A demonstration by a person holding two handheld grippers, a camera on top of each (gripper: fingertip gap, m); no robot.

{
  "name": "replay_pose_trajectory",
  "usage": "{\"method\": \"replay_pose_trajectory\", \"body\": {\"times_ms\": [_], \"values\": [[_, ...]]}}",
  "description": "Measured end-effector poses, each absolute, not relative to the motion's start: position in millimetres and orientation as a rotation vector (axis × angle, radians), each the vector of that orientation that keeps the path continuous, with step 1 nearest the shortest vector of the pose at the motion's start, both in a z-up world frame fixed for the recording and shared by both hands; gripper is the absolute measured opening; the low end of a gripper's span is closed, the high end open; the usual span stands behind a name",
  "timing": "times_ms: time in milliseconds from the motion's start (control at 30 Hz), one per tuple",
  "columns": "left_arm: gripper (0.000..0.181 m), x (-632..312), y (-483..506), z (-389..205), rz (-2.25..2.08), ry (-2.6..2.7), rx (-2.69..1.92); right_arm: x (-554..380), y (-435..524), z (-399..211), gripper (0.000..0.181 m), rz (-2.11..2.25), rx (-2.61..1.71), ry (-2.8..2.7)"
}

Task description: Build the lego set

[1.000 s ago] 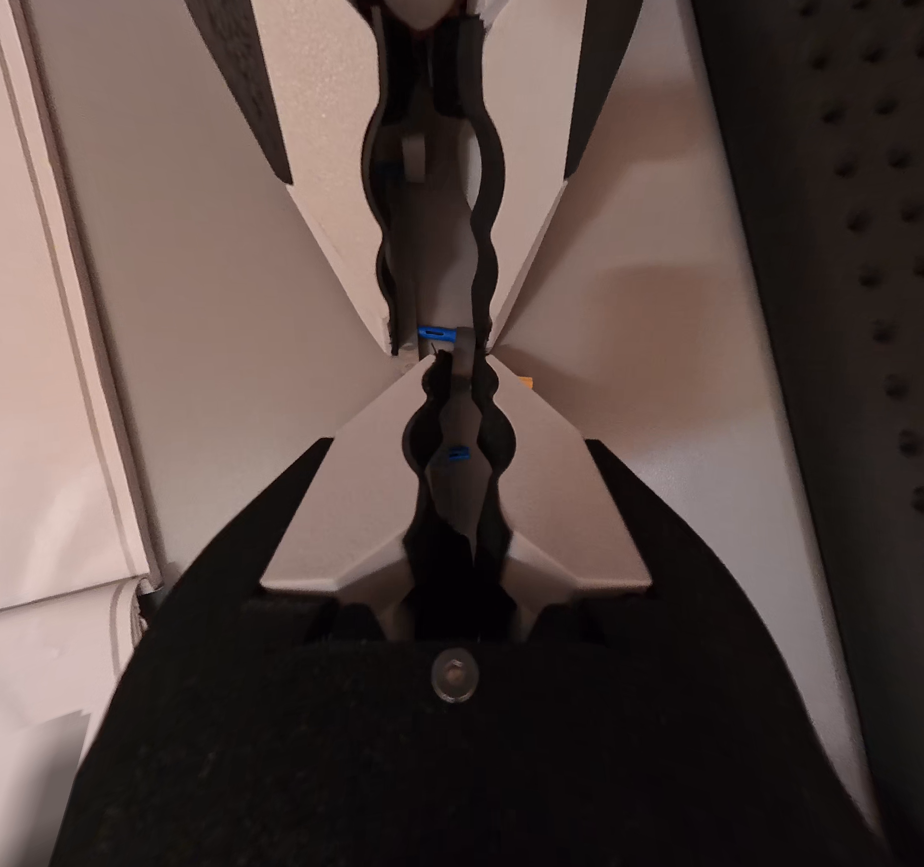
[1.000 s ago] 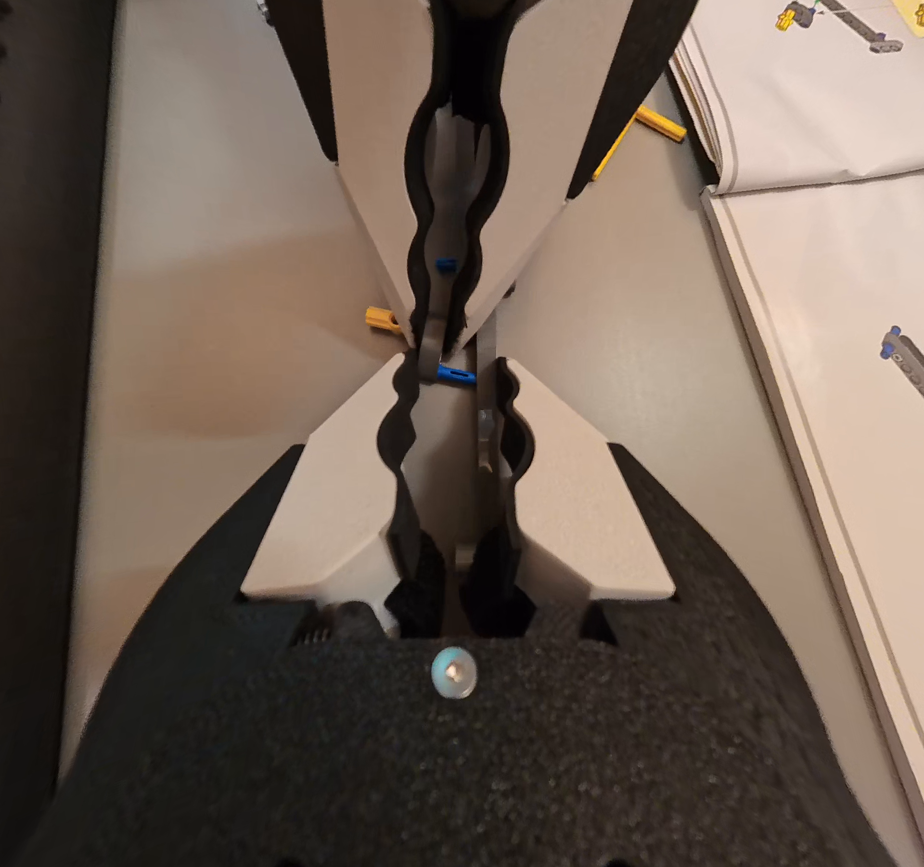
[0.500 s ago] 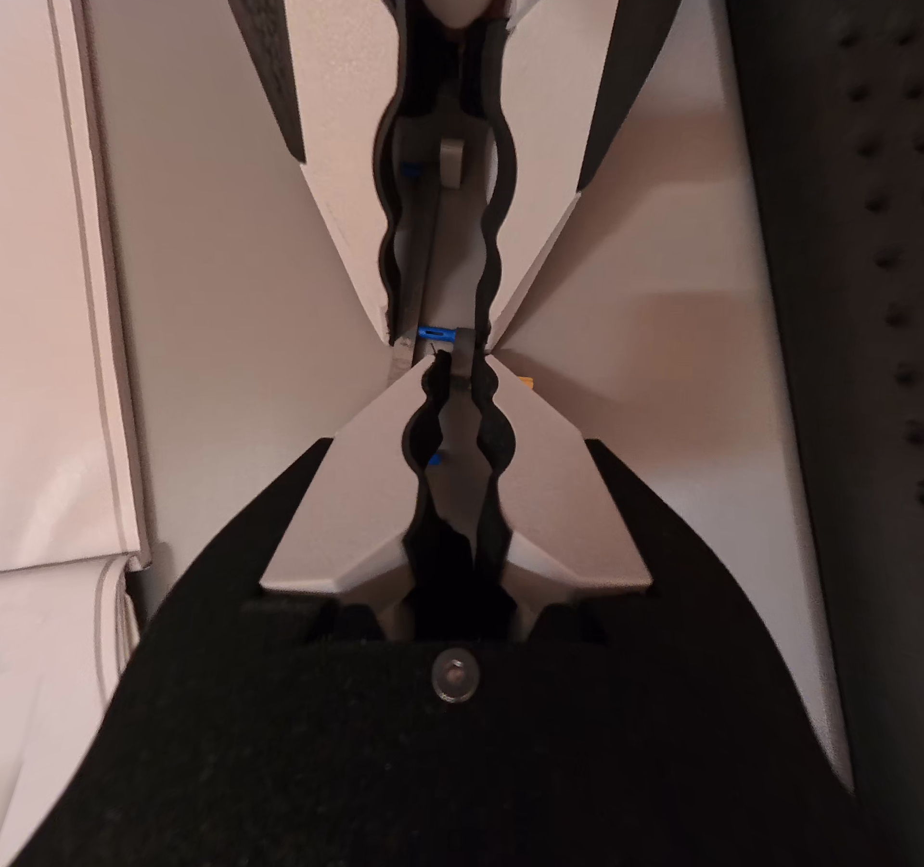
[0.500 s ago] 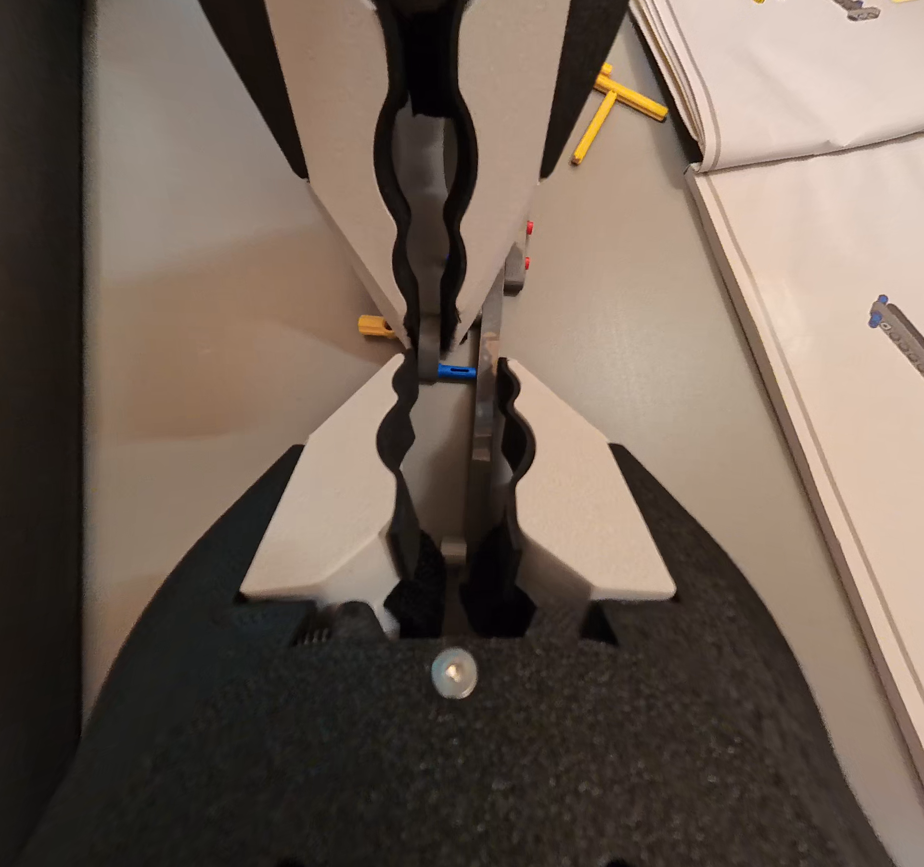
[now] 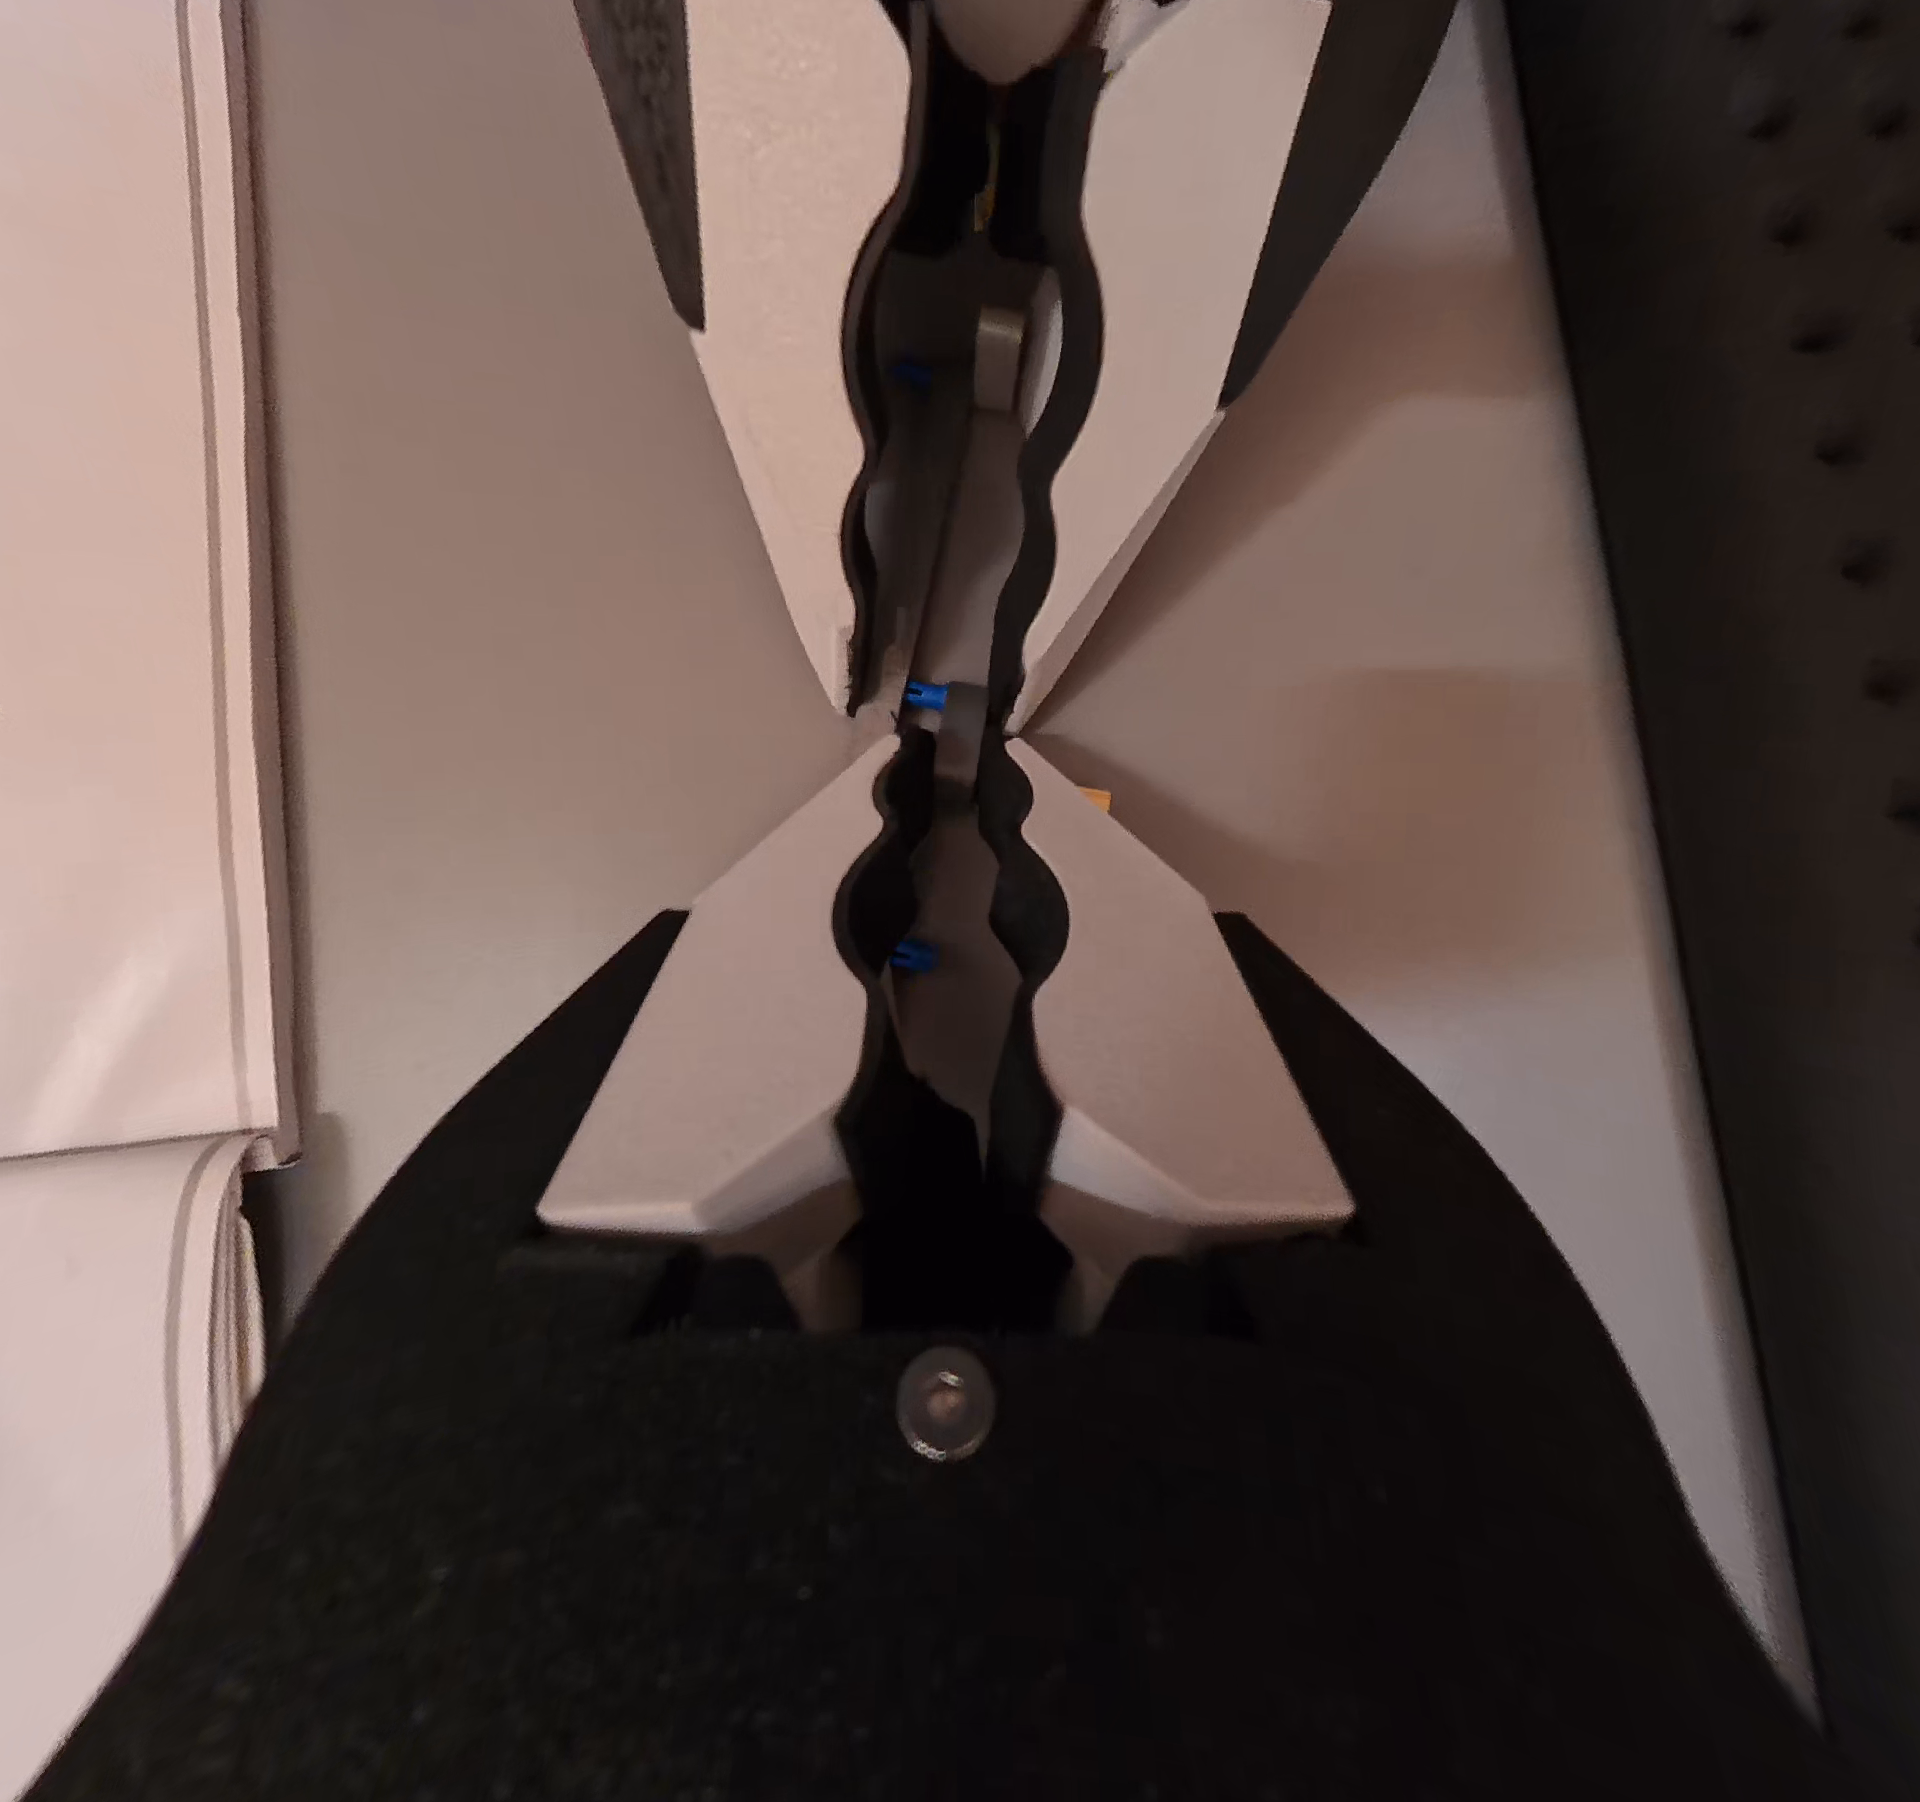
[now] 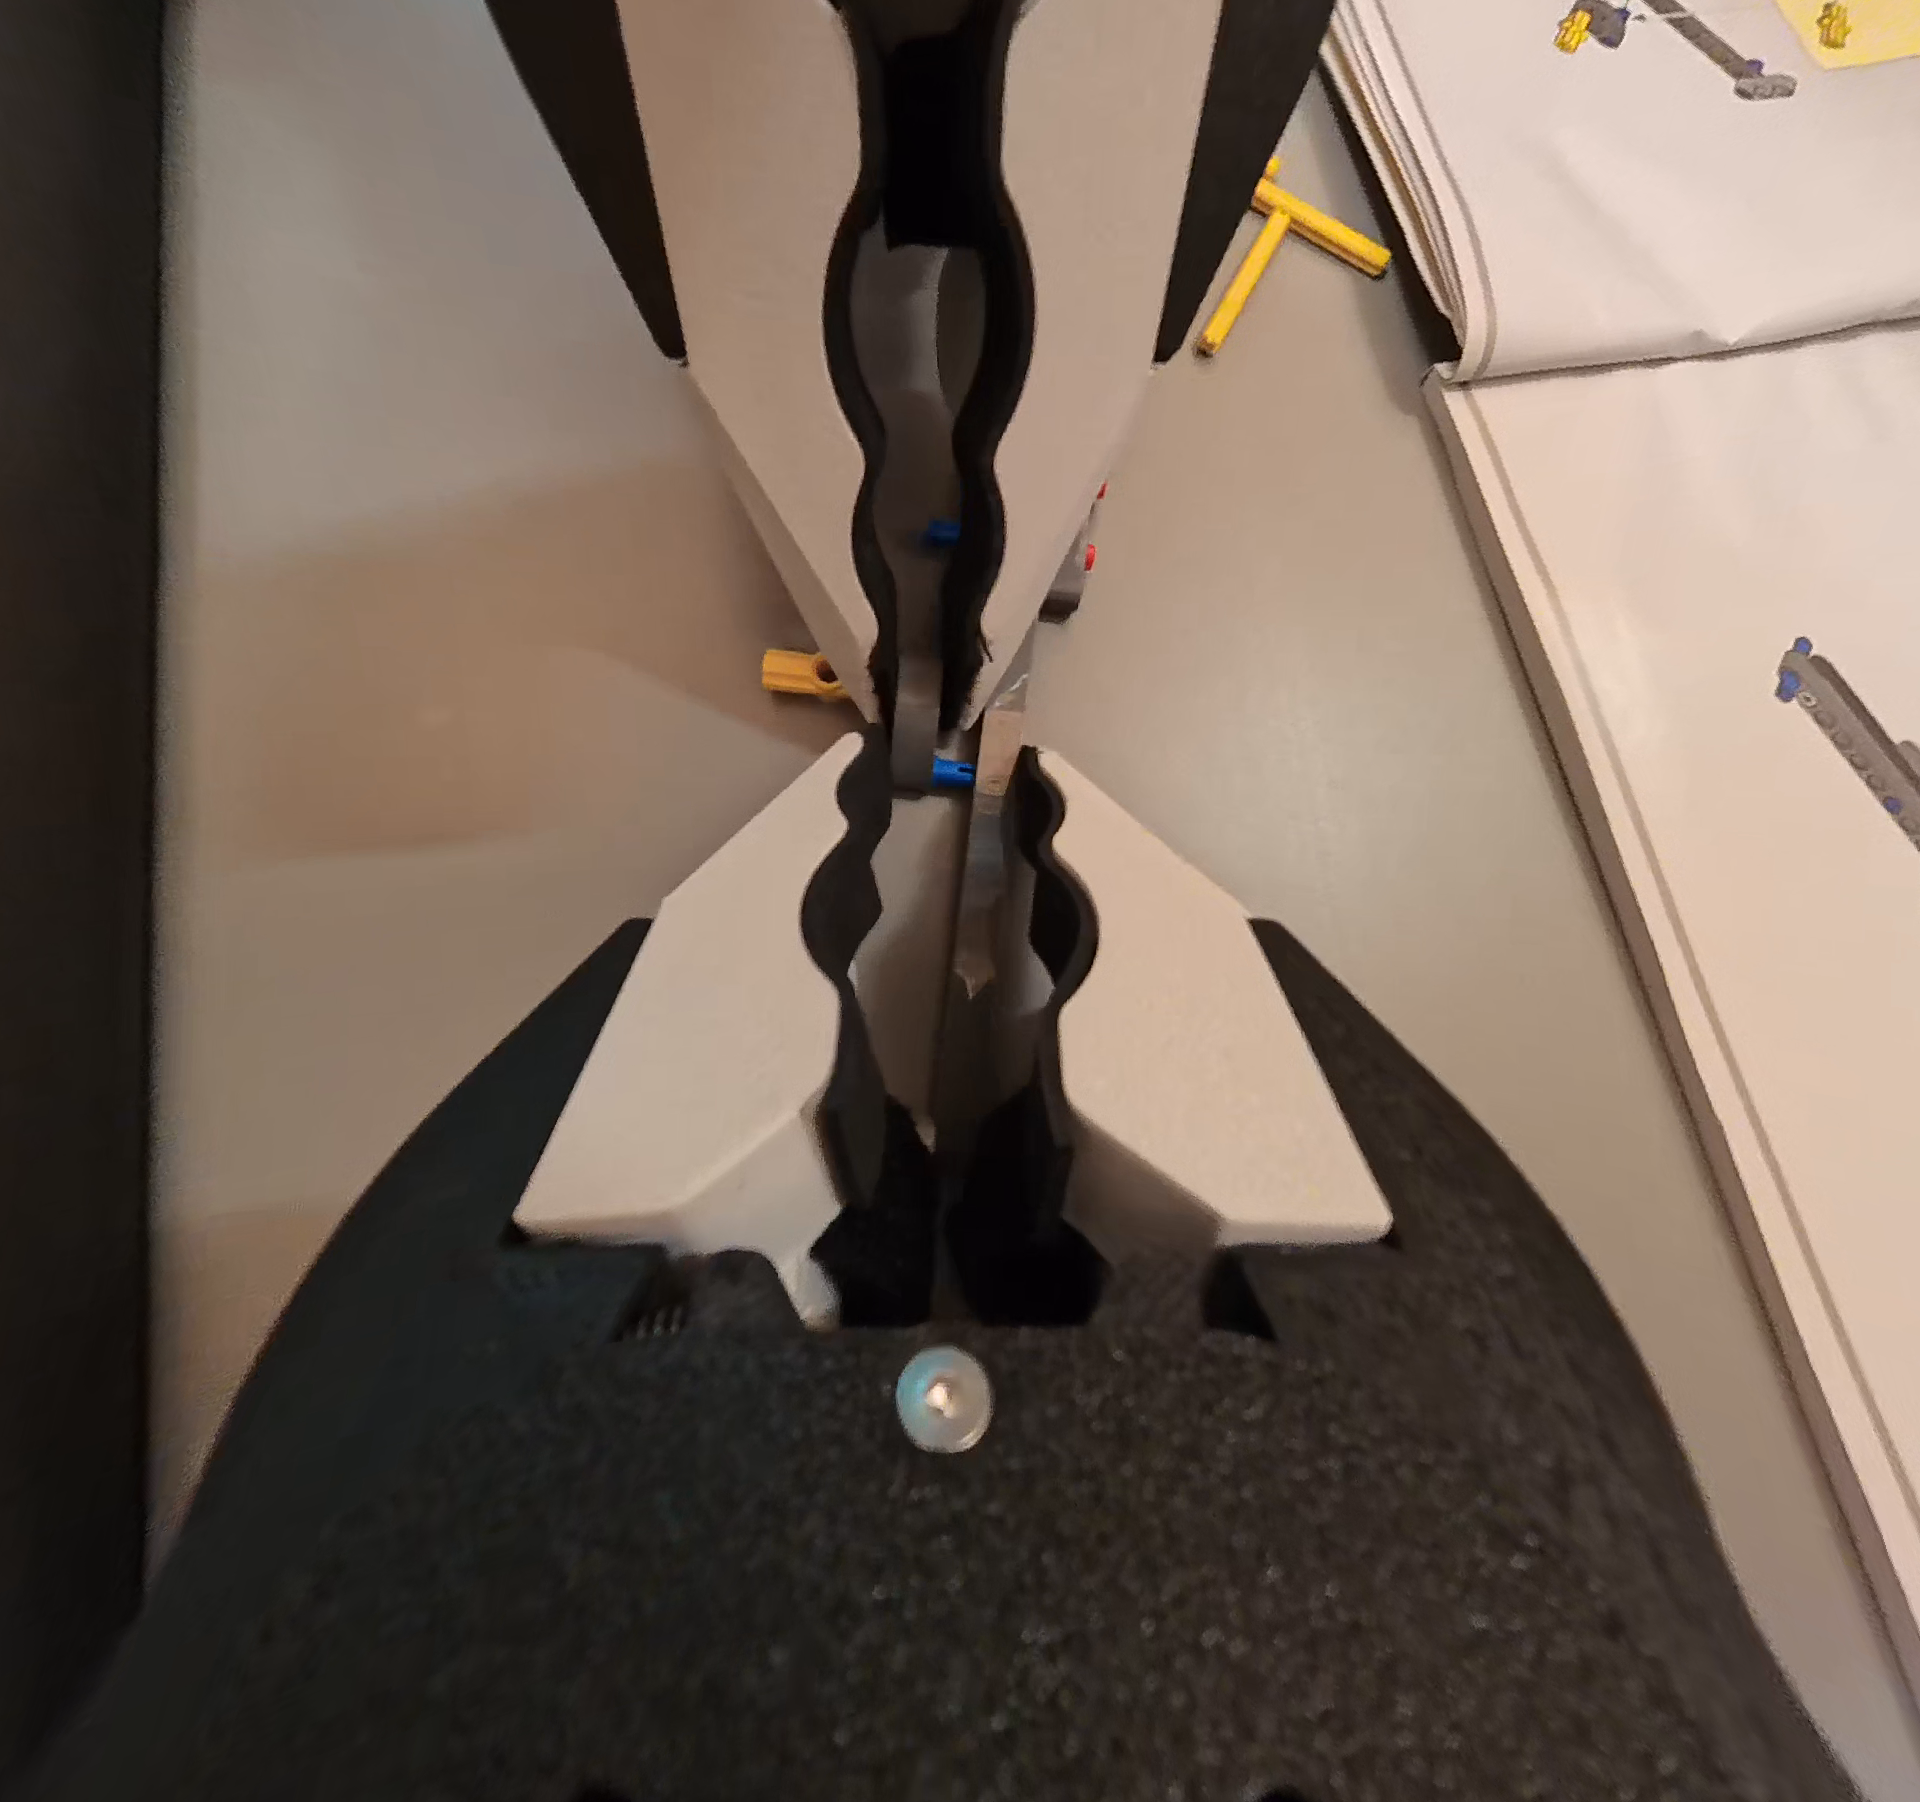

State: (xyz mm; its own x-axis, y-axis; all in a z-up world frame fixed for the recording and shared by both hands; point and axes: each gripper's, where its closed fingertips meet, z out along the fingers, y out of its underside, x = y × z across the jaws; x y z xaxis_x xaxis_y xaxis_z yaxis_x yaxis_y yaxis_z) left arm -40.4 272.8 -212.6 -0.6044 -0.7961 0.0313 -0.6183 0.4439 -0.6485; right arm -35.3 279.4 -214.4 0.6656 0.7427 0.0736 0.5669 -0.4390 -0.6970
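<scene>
The two grippers meet tip to tip above the grey table. My left gripper is shut on a short grey beam that sticks out past its tips. A blue pin in that beam points sideways at the other part. My right gripper is shut on a long thin grey beam lying along its right finger. In the right wrist view the left gripper comes from above, and its blue pin touches the long beam. A second blue pin sits deeper between the left fingers.
An open instruction booklet lies right of the grippers and also shows in the left wrist view. Yellow axles, a yellow connector and a grey piece with red pins lie on the table. A dark perforated panel borders the far side. Both grippers' tips are close together, under 4 cm apart.
Both grippers stay shut and tip to tip with the pin against the long beam. The pair has swung slightly, bringing more of the booklet and the yellow axles into view.
</scene>
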Motion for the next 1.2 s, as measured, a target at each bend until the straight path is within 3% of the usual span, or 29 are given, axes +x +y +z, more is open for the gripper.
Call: {"method": "replay_pose_trajectory", "body": {"times_ms": [133, 200, 400, 533, 667, 1200], "values": [[0.008, -40.9, 271.4, -211.6, -0.916, 2.401, -1.230, -35.2, 279.4, -213.8, 0.024, 0.322, -2.141, -1.025], [0.030, -42.7, 268.7, -202.6, -0.965, 2.381, -1.202, -35.2, 277.2, -213.7, 0.024, 0.339, -2.137, -1.041], [0.038, -47.9, 297.6, -202.5, -0.893, 2.369, -1.222, -35.0, 277.5, -212.8, 0.024, 0.335, -2.102, -1.098], [0.036, -49.0, 290.4, -213.9, -0.861, 2.436, -1.203, -35.3, 280.3, -209.8, 0.029, 0.326, -2.113, -1.050], [0.016, -45.2, 286.5, -214.4, -0.852, 2.431, -1.194, -37.9, 281.5, -213.1, 0.024, 0.309, -2.146, -1.047], [0.015, -44.3, 287.6, -214.6, -0.891, 2.339, -1.266, -35.1, 281.1, -214.7, 0.022, 0.281, -2.178, -1.025]]}}
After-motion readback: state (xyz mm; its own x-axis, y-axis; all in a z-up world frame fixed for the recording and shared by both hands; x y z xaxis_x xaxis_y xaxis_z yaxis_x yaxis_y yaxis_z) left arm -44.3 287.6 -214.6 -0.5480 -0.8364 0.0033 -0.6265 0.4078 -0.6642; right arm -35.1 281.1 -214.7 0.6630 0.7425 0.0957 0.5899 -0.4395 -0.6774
